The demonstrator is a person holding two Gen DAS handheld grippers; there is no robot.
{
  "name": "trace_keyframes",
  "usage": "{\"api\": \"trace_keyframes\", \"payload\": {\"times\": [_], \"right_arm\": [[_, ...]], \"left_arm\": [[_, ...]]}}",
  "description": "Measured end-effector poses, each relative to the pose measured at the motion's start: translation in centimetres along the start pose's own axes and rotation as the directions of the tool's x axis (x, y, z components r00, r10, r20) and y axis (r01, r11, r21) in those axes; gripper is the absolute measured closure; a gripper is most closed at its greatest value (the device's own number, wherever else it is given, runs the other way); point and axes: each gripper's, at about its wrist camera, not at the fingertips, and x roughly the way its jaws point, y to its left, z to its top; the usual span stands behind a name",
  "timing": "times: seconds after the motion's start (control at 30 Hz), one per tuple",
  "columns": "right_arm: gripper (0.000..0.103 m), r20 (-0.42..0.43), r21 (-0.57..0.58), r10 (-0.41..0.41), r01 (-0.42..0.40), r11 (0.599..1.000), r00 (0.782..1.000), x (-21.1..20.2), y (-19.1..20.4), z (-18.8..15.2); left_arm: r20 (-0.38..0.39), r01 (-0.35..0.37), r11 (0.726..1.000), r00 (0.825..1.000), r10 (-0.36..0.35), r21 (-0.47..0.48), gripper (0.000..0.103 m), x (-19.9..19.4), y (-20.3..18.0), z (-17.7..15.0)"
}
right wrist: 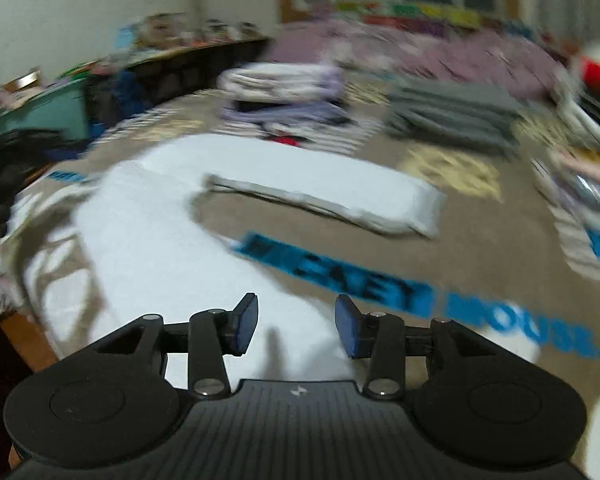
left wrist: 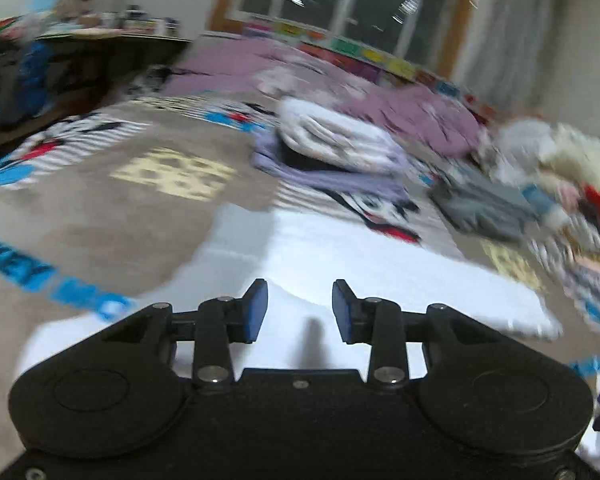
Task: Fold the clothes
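A white garment (left wrist: 380,276) lies spread on the patterned bedspread (left wrist: 100,216), just ahead of and under my left gripper (left wrist: 300,308), which is open and empty. In the right wrist view the same white garment (right wrist: 172,248) curves in a U shape, with one long part (right wrist: 340,188) stretched to the right. My right gripper (right wrist: 296,324) is open and empty above its near edge. Both views are blurred by motion.
A stack of folded white and lilac clothes (left wrist: 332,148) and a grey folded pile (left wrist: 484,204) sit further back on the bed. A loose heap of clothes (left wrist: 560,176) lies at the right. A cluttered shelf (left wrist: 100,36) stands at the left.
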Motion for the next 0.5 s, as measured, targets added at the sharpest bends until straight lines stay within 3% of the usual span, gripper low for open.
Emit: {"api": "trace_keyframes", "payload": {"times": [0.03, 0.1, 0.13, 0.2, 0.27, 0.4, 0.5], "right_arm": [[0.060, -0.003, -0.031, 0.006, -0.006, 0.999, 1.000, 0.4, 0.8, 0.1], [0.060, -0.015, -0.069, 0.021, -0.022, 0.997, 1.000, 1.3, 2.0, -0.2], [0.060, -0.029, -0.070, 0.024, -0.026, 0.997, 0.999, 1.9, 2.2, -0.5], [0.058, -0.109, -0.067, 0.010, -0.018, 0.998, 0.994, 3.7, 2.2, -1.8], [0.058, -0.079, -0.046, 0.021, -0.024, 0.999, 0.997, 3.7, 1.8, -2.5], [0.058, -0.039, -0.046, 0.018, -0.020, 0.999, 0.999, 2.4, 1.7, -3.1], [0.057, -0.020, -0.060, 0.024, -0.025, 0.998, 1.000, 1.6, 1.8, -4.0]], "left_arm": [[-0.032, -0.006, 1.000, 0.999, 0.007, 0.028, 0.070, 0.9, -0.4, -0.4], [-0.181, -0.051, 0.992, 0.981, 0.072, 0.115, 0.065, 3.7, -0.9, -2.1], [-0.138, -0.064, 0.982, 0.986, 0.090, 0.178, 0.064, 3.6, -1.3, -2.8], [-0.106, -0.076, 0.978, 0.989, 0.099, 0.196, 0.065, 2.6, -1.9, -2.3], [-0.068, -0.071, 0.980, 0.994, 0.085, 0.188, 0.065, 1.3, -1.8, -2.1], [-0.137, -0.079, 0.983, 0.985, 0.102, 0.164, 0.057, 2.1, -0.8, -3.3], [-0.098, -0.095, 0.988, 0.989, 0.108, 0.122, 0.057, 0.3, -0.6, -2.7]]}}
